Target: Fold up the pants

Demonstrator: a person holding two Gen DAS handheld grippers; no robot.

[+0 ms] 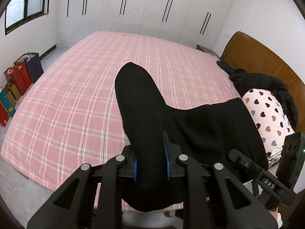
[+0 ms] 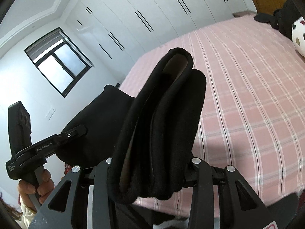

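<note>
right gripper (image 2: 150,171) fingertips buried in pants (image 2: 162,114) (thick fold), bed (image 1: 66,105) cropped

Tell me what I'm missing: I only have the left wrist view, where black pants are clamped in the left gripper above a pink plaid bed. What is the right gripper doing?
Observer: The right gripper is shut on a thick, layered bundle of the black pants, with the fabric standing up past its fingers.
Operator: Is the garment lying on the bed there?
Observer: No, that bundle is held up above the pink plaid bed, with the sheet visible beyond it.
Operator: Anything of the person?
Observer: Yes, a hand grips the handle of the left gripper, at the left edge of the right wrist view.
</note>
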